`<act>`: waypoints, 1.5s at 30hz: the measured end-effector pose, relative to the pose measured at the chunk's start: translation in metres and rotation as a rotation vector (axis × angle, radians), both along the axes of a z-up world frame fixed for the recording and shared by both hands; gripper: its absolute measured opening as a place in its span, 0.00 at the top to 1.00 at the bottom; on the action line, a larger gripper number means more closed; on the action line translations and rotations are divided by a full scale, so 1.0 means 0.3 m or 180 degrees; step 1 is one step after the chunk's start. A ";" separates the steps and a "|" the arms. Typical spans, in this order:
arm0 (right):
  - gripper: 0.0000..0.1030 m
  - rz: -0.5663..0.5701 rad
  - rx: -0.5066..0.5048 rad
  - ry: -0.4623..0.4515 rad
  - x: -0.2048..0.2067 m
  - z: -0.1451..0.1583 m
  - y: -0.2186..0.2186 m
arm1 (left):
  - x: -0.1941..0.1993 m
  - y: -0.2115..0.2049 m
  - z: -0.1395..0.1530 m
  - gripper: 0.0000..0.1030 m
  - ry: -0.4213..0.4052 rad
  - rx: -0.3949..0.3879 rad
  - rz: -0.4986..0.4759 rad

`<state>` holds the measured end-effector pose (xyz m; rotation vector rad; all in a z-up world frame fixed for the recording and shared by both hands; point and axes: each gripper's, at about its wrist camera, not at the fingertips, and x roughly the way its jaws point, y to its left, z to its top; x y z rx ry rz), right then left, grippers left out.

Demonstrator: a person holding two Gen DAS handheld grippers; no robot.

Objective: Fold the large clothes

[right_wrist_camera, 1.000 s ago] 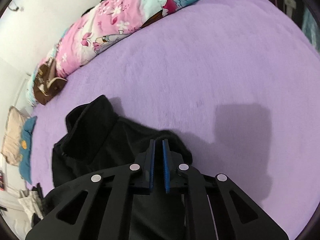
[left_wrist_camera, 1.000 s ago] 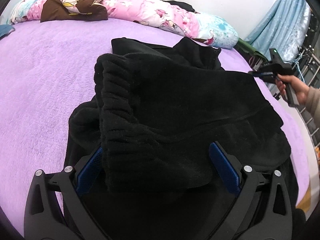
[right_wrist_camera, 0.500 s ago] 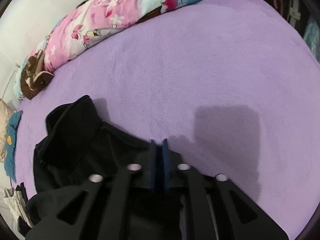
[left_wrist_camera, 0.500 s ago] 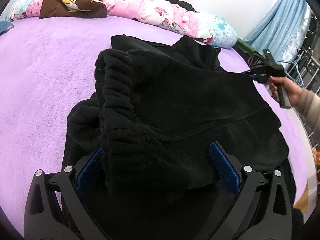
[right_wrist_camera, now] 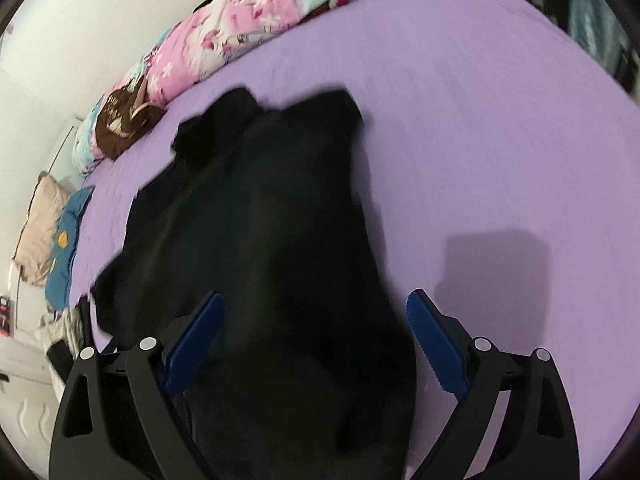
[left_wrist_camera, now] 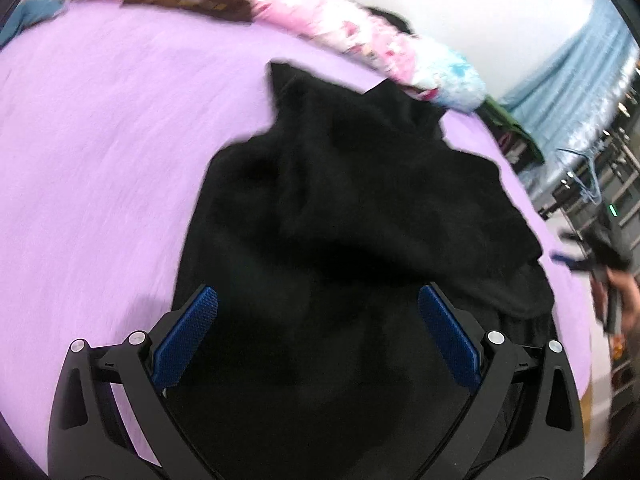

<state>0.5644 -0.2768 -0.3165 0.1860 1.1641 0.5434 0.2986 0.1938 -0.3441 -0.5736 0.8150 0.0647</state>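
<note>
A large black fleece garment (left_wrist_camera: 360, 200) lies bunched on the purple bed (left_wrist_camera: 100, 140). My left gripper (left_wrist_camera: 317, 291) hangs over its near end, open wide, with the cloth beneath the blue pads (left_wrist_camera: 188, 332) and not pinched. In the right wrist view the garment (right_wrist_camera: 260, 220) stretches away across the bed (right_wrist_camera: 480, 120). My right gripper (right_wrist_camera: 316, 295) is over its near part with jaws opening and nothing pressed between them. The left wrist view shows the right gripper (left_wrist_camera: 566, 248) blurred at the right edge, held by a hand (left_wrist_camera: 628, 300).
A rolled floral quilt (left_wrist_camera: 360, 36) lines the far side of the bed, with a brown cushion (right_wrist_camera: 120, 128) on it. Beige and blue pillows (right_wrist_camera: 44, 232) lie at the left end. A blue curtain (left_wrist_camera: 580, 80) and a metal rack (left_wrist_camera: 600, 184) stand beyond the right edge.
The right gripper went from shut on the garment's edge to wide open and drew back fast. The raised fold between the left fingers has dropped flat. Both views are now blurred by motion.
</note>
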 end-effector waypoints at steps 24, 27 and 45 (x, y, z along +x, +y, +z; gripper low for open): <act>0.11 -0.0032 0.0372 0.0335 -0.562 -0.248 -0.336 | -0.470 0.008 -0.064 0.06 0.0669 -0.0260 0.0164; 0.10 -0.0014 0.0424 0.0340 -0.592 -0.262 -0.348 | -0.507 0.001 -0.078 0.06 0.0695 -0.0303 0.0104; 0.10 0.0034 0.0754 0.0320 -0.772 -0.307 -0.404 | -0.595 -0.066 -0.089 0.06 0.0791 -0.0403 -0.0074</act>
